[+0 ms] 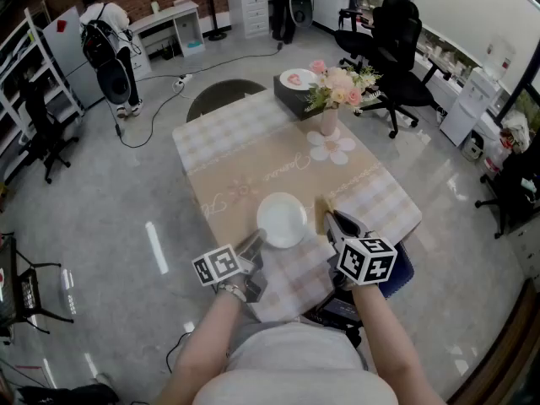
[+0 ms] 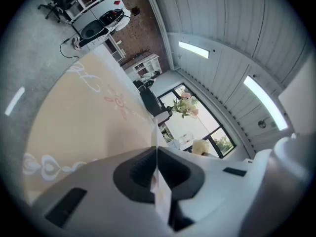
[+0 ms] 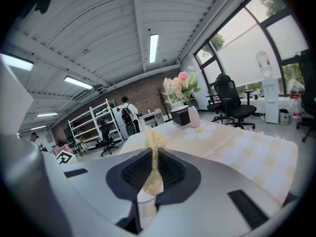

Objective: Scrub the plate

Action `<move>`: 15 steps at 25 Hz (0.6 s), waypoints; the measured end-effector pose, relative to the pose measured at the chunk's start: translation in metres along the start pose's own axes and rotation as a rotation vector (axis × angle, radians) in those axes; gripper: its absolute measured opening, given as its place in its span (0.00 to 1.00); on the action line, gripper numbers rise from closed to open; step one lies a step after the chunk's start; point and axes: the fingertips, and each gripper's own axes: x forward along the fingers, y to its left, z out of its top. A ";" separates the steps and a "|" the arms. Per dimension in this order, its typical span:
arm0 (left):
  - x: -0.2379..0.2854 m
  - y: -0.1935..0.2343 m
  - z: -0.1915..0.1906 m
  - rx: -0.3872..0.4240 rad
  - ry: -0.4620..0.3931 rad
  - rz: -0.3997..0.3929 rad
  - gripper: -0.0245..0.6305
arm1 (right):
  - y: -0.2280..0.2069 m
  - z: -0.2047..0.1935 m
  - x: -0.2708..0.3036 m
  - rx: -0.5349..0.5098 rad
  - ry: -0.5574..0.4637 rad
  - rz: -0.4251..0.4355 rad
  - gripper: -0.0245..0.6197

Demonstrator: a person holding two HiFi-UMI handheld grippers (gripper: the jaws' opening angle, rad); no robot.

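A white plate [image 1: 281, 218] lies on the tablecloth near the table's front edge. My left gripper [image 1: 256, 241] is shut on the plate's near-left rim. In the left gripper view the rim [image 2: 159, 194] shows edge-on as a thin white strip pinched between the jaws of the left gripper [image 2: 156, 169]. My right gripper [image 1: 331, 219] is just right of the plate, shut on a yellowish scrubber [image 1: 321, 209] that stands upright beside the plate's right edge. In the right gripper view the fibrous scrubber [image 3: 154, 147] sticks up from the shut right gripper [image 3: 154, 169].
A pink vase of flowers [image 1: 330, 118] stands at the table's far right, with a dark box [image 1: 295, 94] behind it. The checked tablecloth [image 1: 245, 167] covers the table. Office chairs [image 1: 396, 57] and a person [image 1: 105, 36] are beyond it.
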 end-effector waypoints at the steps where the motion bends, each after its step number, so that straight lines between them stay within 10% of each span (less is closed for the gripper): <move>1: 0.000 0.000 0.000 -0.003 -0.002 0.000 0.06 | 0.000 0.001 0.001 0.003 -0.001 0.000 0.10; 15: 0.000 0.001 -0.002 -0.004 0.001 0.011 0.06 | 0.016 -0.002 0.011 -0.119 0.036 0.061 0.10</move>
